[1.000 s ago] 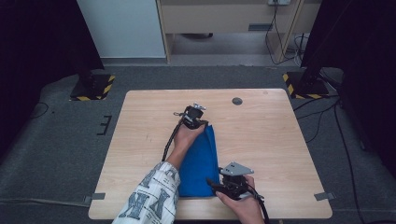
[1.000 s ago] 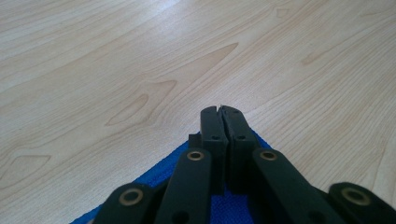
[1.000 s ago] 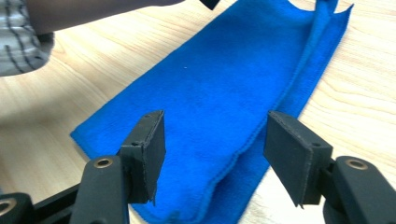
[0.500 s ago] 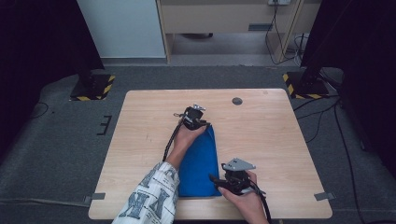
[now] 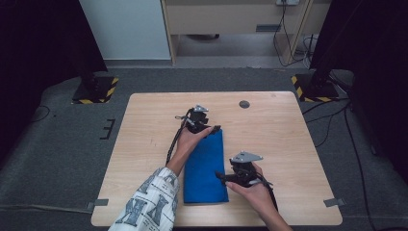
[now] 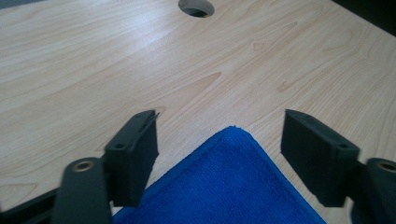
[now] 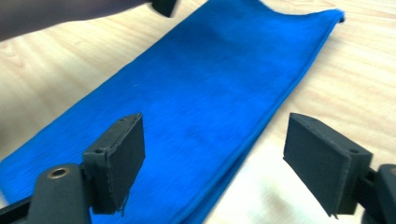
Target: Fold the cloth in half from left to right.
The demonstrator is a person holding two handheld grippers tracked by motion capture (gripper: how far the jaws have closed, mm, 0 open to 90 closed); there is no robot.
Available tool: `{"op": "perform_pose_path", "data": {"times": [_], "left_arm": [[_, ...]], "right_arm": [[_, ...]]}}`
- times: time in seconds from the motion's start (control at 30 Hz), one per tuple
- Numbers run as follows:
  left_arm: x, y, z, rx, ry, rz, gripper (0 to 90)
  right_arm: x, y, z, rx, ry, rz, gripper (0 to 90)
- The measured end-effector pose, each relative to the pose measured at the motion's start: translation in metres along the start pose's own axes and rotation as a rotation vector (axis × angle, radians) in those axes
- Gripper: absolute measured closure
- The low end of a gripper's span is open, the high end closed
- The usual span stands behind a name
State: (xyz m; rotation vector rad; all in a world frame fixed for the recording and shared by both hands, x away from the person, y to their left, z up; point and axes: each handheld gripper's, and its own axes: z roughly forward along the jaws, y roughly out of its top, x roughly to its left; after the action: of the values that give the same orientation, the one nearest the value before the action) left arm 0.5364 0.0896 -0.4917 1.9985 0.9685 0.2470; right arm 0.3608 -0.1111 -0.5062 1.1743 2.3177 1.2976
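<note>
Cloth [image 5: 206, 168], blue and folded into a long strip, lies flat on the table [image 5: 144, 144] in the high view; your left claw [image 5: 215, 129] sits at its far end, your right claw [image 5: 221, 176] at its right edge near the close end. In the left gripper view, your jaws have just been opening and stand spread, the cloth's corner [image 6: 231, 179] between them, untouched. In the right gripper view, your jaws have likewise been opening, spread over the cloth's folded edge [image 7: 224, 121], pinching nothing.
</note>
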Motion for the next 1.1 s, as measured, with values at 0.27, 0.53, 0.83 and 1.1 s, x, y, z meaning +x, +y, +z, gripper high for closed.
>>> {"op": "perform_pose_path", "data": {"times": [0.27,0.53,0.83,1.1], "left_arm": [[0.008,0.001,-0.032,-0.003,0.052,0.036,10.2],[0.029,-0.011,-0.043,0.038,0.111,0.022,17.2],[0.033,-0.028,-0.039,0.111,0.101,-0.011,26.1],[0.037,-0.041,-0.037,0.141,0.144,-0.033,24.4]], "right_arm": [[-0.037,0.029,0.022,0.009,-0.012,0.012,20.9],[-0.063,0.064,0.057,0.022,-0.011,-0.017,38.9],[-0.083,0.092,0.090,0.045,-0.064,0.015,48.5],[-0.093,0.093,0.109,0.078,-0.112,0.056,51.8]]}}
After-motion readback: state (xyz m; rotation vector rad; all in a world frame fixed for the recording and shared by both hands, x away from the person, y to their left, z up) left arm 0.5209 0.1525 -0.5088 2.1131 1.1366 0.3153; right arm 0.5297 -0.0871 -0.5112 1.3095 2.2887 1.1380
